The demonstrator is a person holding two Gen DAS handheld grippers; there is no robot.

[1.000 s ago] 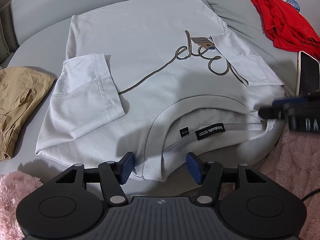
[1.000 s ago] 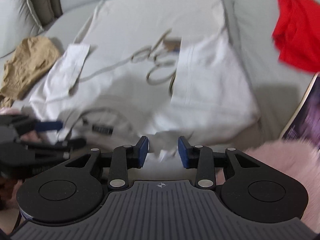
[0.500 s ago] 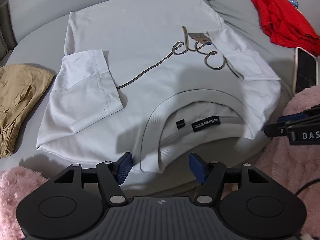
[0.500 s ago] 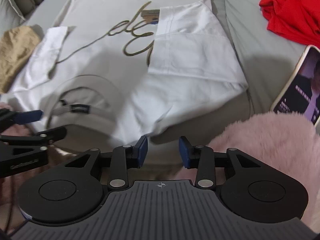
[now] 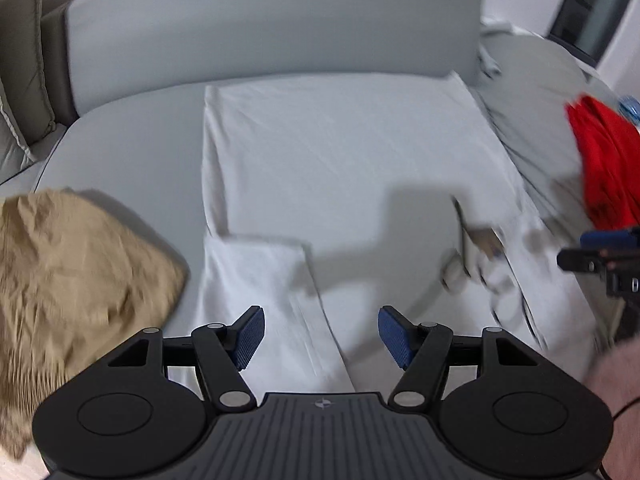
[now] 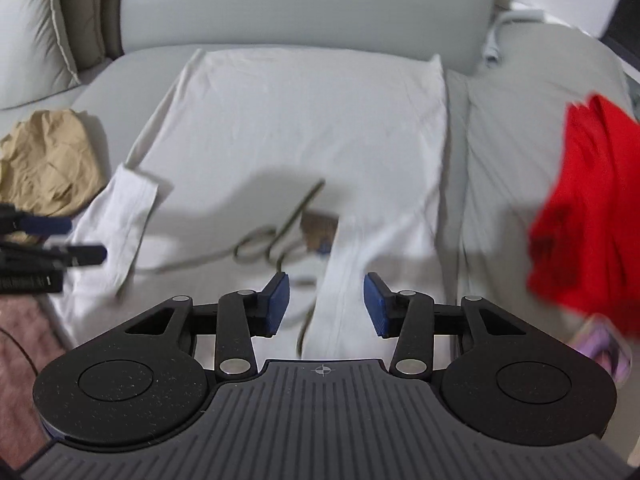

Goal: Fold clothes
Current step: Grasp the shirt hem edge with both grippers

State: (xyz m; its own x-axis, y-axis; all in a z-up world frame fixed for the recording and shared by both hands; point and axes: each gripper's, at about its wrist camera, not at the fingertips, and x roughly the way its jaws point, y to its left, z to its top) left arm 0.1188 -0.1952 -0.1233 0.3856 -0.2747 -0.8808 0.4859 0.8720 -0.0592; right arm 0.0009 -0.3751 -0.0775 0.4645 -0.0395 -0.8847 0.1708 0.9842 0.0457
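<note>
Left wrist view looks down on a white T-shirt [image 5: 340, 152] spread flat on a grey sofa seat [image 5: 132, 152], its far hem close to the backrest [image 5: 272, 32] and both sleeves folded inward over the body. Bare seat lies open along the shirt's left side, up to a crumpled tan garment [image 5: 76, 264] at the left edge. On the right a red garment [image 5: 608, 168] lies apart from the shirt on a grey cushion [image 6: 520, 128].

The left gripper [image 5: 320, 336] points steeply down over the folded left sleeve [image 5: 268, 292], jaws apart and empty, pads clear of the cloth. The right gripper [image 6: 323, 304] is also angled steeply down over the right sleeve's edge, beside the looping script print [image 6: 276, 240]. Its jaws have just been opening, and nothing is clamped between them. Each gripper shows at the edge of the other's view, level across the shirt.
</note>
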